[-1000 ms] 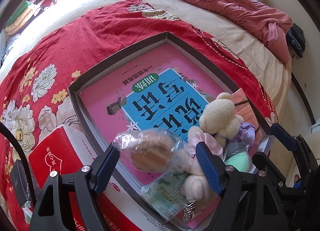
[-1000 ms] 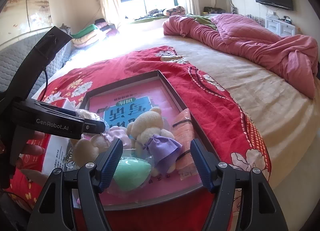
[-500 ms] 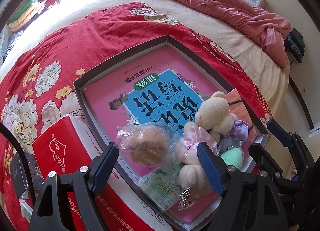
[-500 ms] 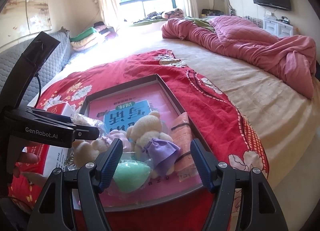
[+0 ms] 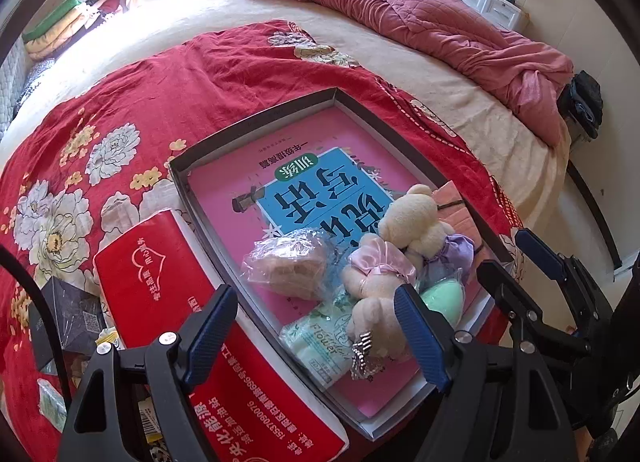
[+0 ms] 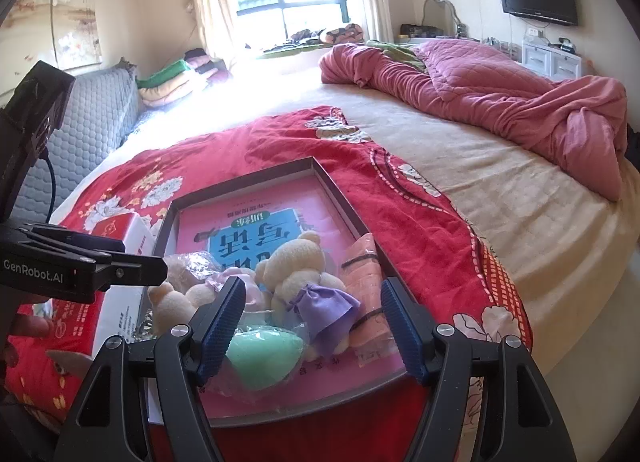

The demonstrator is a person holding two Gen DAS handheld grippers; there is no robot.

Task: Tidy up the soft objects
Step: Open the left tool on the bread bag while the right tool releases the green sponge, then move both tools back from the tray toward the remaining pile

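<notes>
A grey tray (image 5: 256, 120) (image 6: 340, 198) lined with a pink book lies on the red bedspread. Its near end holds a bagged tan sponge (image 5: 290, 268), a cream bear in a purple dress (image 5: 416, 218) (image 6: 298, 262), a bear in a pink dress (image 5: 372, 282), a bagged green sponge (image 5: 442, 300) (image 6: 264, 354), a "Flower" tissue pack (image 5: 320, 346) and an orange pack (image 6: 362, 266). My left gripper (image 5: 316, 338) is open and empty, above the tray's near end. My right gripper (image 6: 312, 328) is open and empty, around the green sponge and purple-dress bear from above.
A red and white box (image 5: 160, 294) (image 6: 116, 230) lies left of the tray, with a black box (image 5: 68, 314) beside it. A rumpled pink quilt (image 6: 500, 102) lies at the back right. The bed edge (image 5: 552, 166) runs along the right.
The left gripper has drawn back and risen; the bagged tan sponge that sat between its fingers now lies in the tray. The right gripper pulled back slightly.
</notes>
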